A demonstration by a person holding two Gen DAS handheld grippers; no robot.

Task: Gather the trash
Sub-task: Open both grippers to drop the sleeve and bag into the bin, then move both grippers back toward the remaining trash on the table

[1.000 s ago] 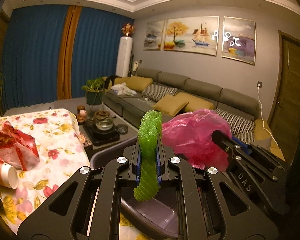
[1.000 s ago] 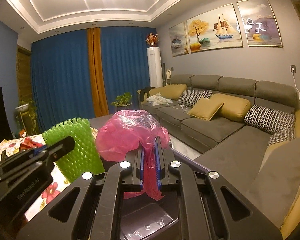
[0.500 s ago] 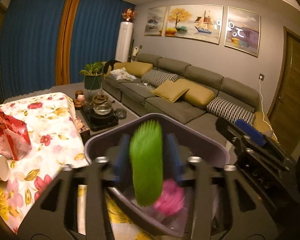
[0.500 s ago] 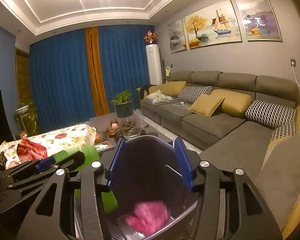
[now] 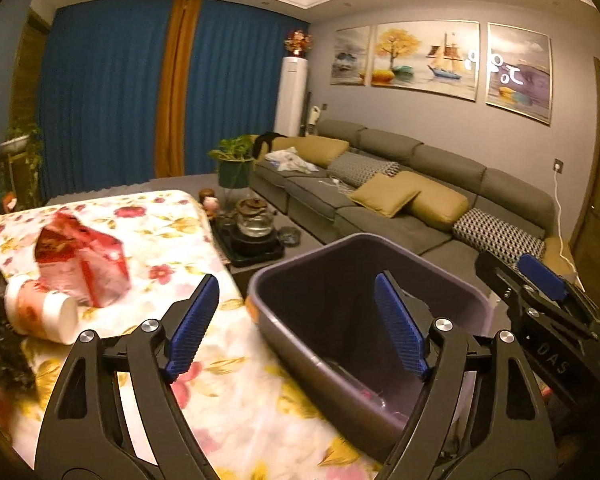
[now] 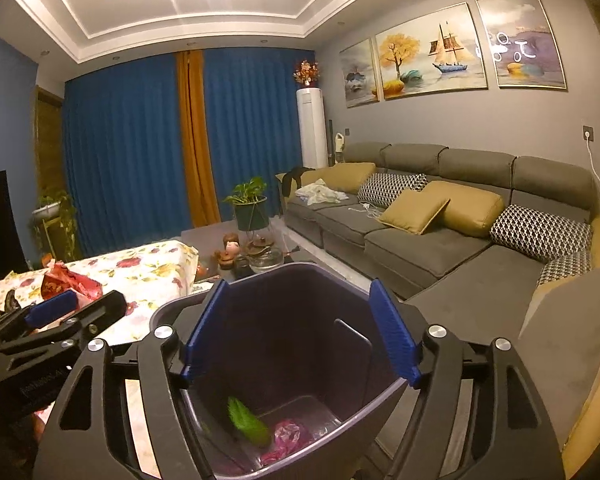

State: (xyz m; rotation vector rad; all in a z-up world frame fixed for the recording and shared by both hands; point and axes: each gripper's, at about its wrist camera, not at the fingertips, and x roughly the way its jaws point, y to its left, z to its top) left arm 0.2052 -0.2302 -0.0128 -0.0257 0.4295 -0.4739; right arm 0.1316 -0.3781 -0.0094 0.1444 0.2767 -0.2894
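- Both pieces of trash have left the jaws since the earlier frames: the green foam net and the pink plastic bag now lie at the bottom of the bin, touching each other, net to the left of bag.
- Left gripper: jaws wide apart, nothing between them. It hangs over the near edge of the table, with its right finger in front of the bin's opening.
- Right gripper: jaws wide apart, nothing between them. It hangs directly above the bin's opening.
- Bin position: just beside the right edge of the table, which carries a floral cloth.
- Trash remaining on the table, far left: a red wrapper and, touching its near side, a paper cup lying on its side.
- Beyond the bin: a glass teapot on a dark tray, then a potted plant.
- Far right: a grey sofa with cushions.
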